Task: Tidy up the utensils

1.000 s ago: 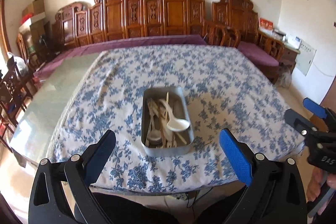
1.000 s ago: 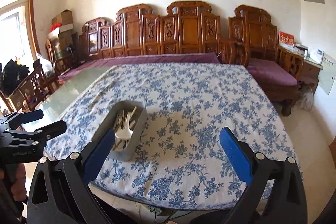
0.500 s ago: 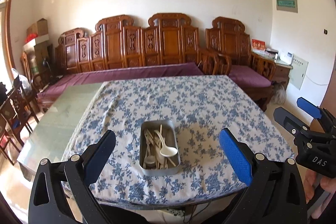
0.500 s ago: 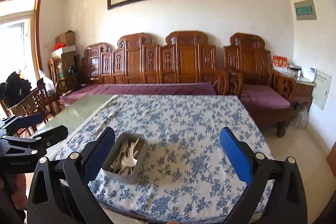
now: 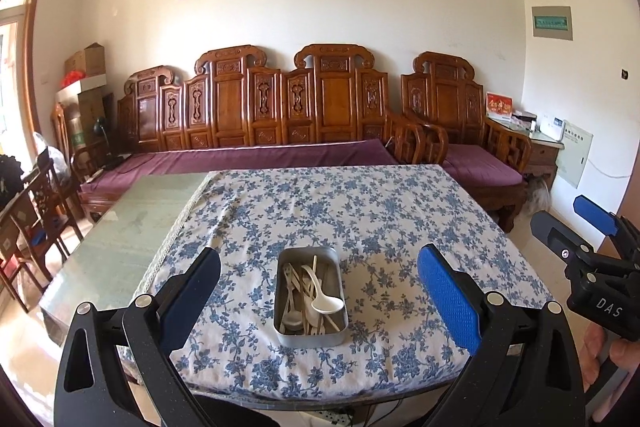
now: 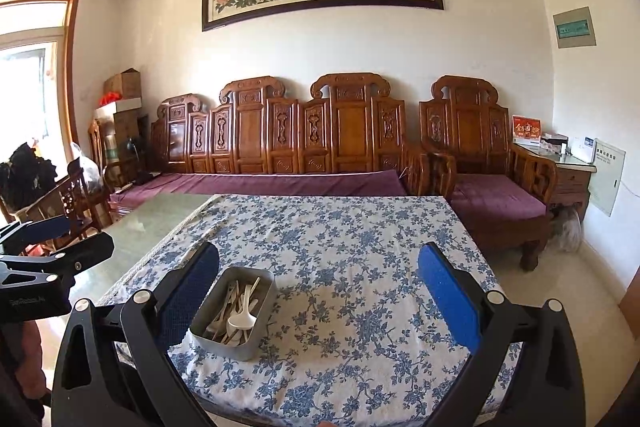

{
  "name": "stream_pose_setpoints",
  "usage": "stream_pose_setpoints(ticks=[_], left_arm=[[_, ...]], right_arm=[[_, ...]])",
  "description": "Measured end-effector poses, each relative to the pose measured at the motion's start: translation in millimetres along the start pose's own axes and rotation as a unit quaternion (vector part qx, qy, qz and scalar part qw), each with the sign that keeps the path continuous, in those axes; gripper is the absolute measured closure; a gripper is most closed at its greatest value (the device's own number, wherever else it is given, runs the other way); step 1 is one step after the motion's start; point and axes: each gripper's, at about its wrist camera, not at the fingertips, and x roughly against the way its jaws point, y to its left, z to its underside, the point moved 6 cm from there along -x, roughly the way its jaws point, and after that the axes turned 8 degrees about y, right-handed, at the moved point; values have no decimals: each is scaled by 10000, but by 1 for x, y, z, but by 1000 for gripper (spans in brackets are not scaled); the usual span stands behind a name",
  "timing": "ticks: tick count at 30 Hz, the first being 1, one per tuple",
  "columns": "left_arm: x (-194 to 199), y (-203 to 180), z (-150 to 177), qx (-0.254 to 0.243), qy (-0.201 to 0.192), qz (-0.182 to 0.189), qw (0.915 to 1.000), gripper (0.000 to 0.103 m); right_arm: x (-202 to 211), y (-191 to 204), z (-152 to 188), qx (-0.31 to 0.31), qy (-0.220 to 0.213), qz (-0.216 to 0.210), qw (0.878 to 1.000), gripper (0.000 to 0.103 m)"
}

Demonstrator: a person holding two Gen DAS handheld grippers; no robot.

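Note:
A rectangular metal tin (image 5: 310,335) (image 6: 224,341) stands near the front edge of the table on a blue-flowered cloth (image 5: 360,219) (image 6: 352,247). It holds several utensils, among them a white spoon (image 5: 326,301) (image 6: 241,319), a metal spoon (image 5: 293,317) and wooden chopsticks (image 5: 314,267). My left gripper (image 5: 318,291) is open, held back from the table with the tin seen between its blue pads. My right gripper (image 6: 318,293) is also open and holds nothing; the tin lies by its left finger. Each gripper shows in the other's view, the right gripper (image 5: 588,231) and the left gripper (image 6: 52,247).
The left part of the table is bare green glass (image 5: 120,227). A carved wooden sofa with purple cushions (image 5: 260,155) stands behind the table, an armchair (image 5: 472,155) at the back right, dark chairs (image 5: 36,211) at the left. A person's hand (image 5: 608,355) holds the right gripper.
Both grippers have drawn back and risen from the table, so the tin looks smaller and farther. Both stay open. The tin and utensils have not moved.

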Motion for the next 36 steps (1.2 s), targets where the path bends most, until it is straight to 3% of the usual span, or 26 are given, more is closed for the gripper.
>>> stream_pose_setpoints(ticks=[36], left_arm=[[-1, 0, 3, 83, -28, 34, 10000, 8]], right_arm=[[5, 5, -1, 33, -30, -4, 10000, 3]])
